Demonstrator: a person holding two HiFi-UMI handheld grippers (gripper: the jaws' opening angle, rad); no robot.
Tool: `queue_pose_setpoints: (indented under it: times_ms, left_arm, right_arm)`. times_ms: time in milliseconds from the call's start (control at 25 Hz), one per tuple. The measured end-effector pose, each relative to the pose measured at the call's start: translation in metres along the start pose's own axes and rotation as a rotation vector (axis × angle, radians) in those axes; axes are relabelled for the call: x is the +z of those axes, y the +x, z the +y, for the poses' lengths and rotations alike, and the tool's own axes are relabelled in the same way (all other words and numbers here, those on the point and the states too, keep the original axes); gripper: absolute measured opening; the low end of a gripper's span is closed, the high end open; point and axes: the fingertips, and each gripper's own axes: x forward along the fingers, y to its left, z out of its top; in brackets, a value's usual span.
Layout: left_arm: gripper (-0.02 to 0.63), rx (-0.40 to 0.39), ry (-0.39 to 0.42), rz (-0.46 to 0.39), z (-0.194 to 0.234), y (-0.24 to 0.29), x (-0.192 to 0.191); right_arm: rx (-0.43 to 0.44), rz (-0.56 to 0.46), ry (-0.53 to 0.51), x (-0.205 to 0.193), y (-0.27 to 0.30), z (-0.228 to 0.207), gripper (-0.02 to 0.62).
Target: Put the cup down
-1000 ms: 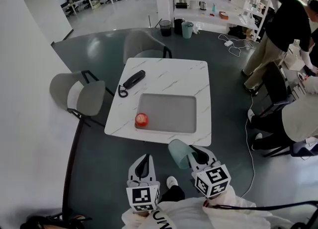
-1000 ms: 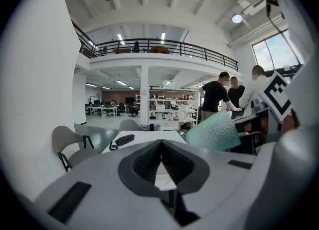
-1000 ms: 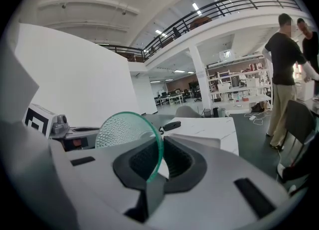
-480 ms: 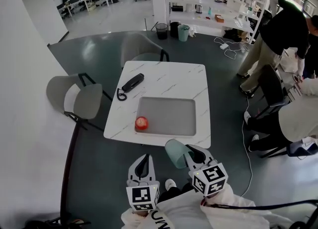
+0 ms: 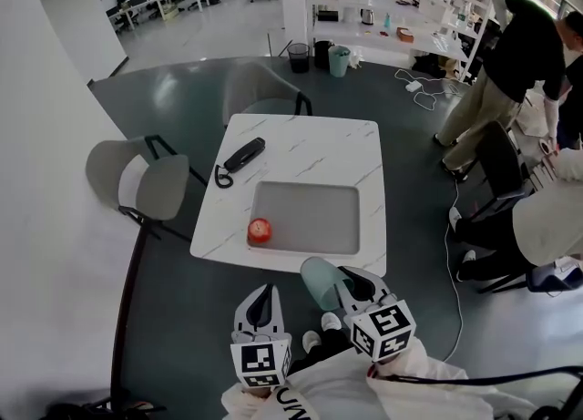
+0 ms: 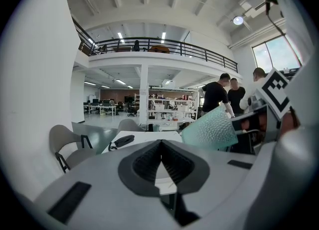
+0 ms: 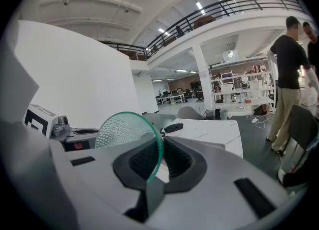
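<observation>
Presently the right gripper (image 5: 346, 283) is clamped on the cup (image 5: 321, 281), its jaws pinching the green dimpled wall at the rim. The cup lies tilted on its side in the air, over the dark floor (image 5: 182, 281) just short of the table's (image 5: 301, 140) near edge, and touches nothing else. The left gripper (image 5: 264, 293) is beside it, also short of the table, with its jaws together and nothing between them.

On the white table a grey tray (image 5: 314, 218) lies toward the near edge. A red ball (image 5: 260, 230) rests in the tray's near left corner. A dark phone (image 5: 244, 153) lies on the table beyond the tray, to the left. Two chairs stand at the table's left and far sides. Two people stand well apart to the right.
</observation>
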Motion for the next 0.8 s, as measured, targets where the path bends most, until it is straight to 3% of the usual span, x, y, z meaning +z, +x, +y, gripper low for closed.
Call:
queue_pose_setpoints:
  times_ms: [600,800]
  left_arm:
    - [0.009,0.083,-0.005,0.028,-0.018,0.052,0.012]
    - [0.009,0.078,-0.006,0.04,-0.021,0.061,0.01]
  right_arm:
    - [0.09,0.028,0.005,0.011,0.031,-0.053,0.02]
    - [0.096,0.037,0.011,0.011,0.039,-0.059,0.02]
